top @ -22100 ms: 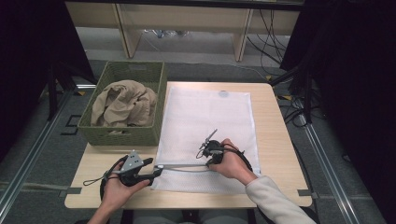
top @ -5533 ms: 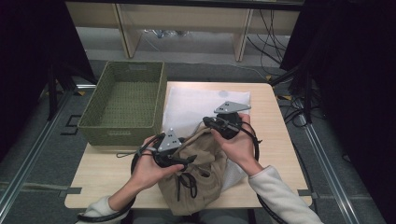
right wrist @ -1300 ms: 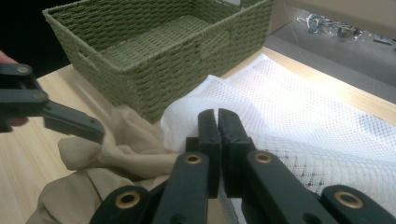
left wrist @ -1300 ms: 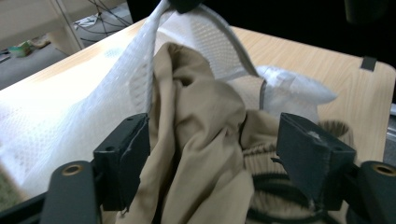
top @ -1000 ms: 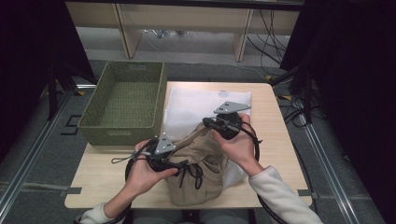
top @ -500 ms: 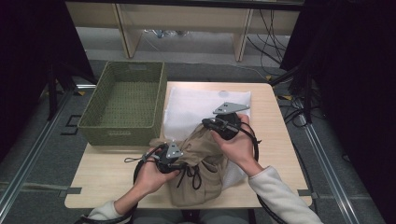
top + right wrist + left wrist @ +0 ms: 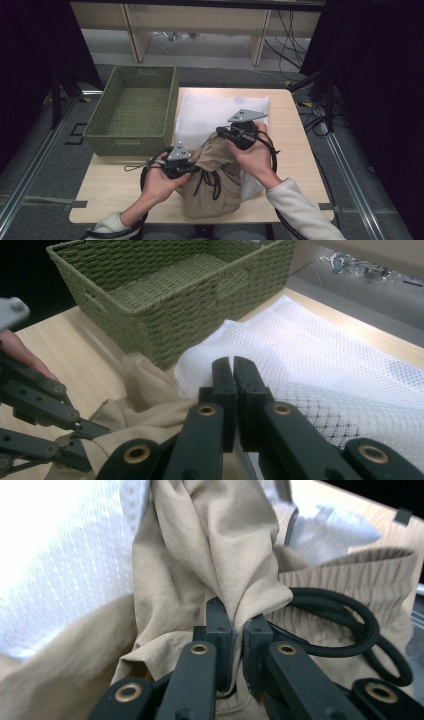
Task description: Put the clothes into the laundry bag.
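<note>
Basket [image 7: 132, 107] left of mesh sheet [image 7: 215, 107]

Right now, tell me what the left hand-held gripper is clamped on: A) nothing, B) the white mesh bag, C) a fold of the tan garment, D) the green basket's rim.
C: the left hand-held gripper pinches a bunched fold of the tan garment between its closed jaws.

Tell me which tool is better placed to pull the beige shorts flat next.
Probably the left tool: it has just closed on a fold of the beige shorts beside the black drawstring.
</note>
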Demonstrator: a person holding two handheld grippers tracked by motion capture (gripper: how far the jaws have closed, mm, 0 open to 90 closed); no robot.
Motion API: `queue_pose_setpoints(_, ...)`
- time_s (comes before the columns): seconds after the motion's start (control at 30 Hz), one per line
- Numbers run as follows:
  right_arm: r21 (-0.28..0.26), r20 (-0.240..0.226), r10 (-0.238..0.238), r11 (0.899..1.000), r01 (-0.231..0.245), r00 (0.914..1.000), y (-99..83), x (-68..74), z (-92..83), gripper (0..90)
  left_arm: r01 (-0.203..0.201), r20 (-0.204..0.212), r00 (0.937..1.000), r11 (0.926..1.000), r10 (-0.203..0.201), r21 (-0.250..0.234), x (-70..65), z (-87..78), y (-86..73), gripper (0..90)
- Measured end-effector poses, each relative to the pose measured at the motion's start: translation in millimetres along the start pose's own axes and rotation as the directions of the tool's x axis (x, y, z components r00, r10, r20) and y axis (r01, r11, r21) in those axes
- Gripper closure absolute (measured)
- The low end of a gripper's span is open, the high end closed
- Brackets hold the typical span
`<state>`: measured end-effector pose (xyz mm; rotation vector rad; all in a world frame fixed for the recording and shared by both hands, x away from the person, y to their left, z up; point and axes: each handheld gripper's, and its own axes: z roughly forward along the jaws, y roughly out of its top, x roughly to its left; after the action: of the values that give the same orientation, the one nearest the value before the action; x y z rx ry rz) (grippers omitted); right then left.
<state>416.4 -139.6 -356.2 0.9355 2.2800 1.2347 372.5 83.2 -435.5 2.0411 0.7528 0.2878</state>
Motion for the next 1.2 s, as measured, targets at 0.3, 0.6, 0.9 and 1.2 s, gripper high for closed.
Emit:
queue_pose_setpoints(0.3,-0.023,-0.017,0.033,0.999,-0.033,0.9993,3.0,6.9,-4.3,89.8,0.057,0.074,0.9962,0.9878,-0.047,-0.145,-7.7,-10.3,21.7,86.4)
queue_pose_setpoints(0.6,-0.073,-0.018,-0.011,0.997,0.009,0.9998,9.8,11.1,-14.8,89.8,0.052,0.047,0.998,0.9623,-0.041,-0.267,-12.6,-30.4,54.9,86.8)
queue_pose_setpoints(0.9,-0.071,-0.039,-0.019,0.997,0.017,0.999,10.5,13.2,-15.0,89.8,-0.032,-0.068,0.9975,0.9871,0.022,-0.157,-5.2,9.0,51.5,86.4)
queue_pose_setpoints(1.2,-0.056,-0.035,0.007,0.998,-0.009,0.9994,6.7,9.8,-11.3,89.8,-0.059,-0.128,0.9907,0.9937,0.047,-0.095,1.2,46.6,41.4,84.0)
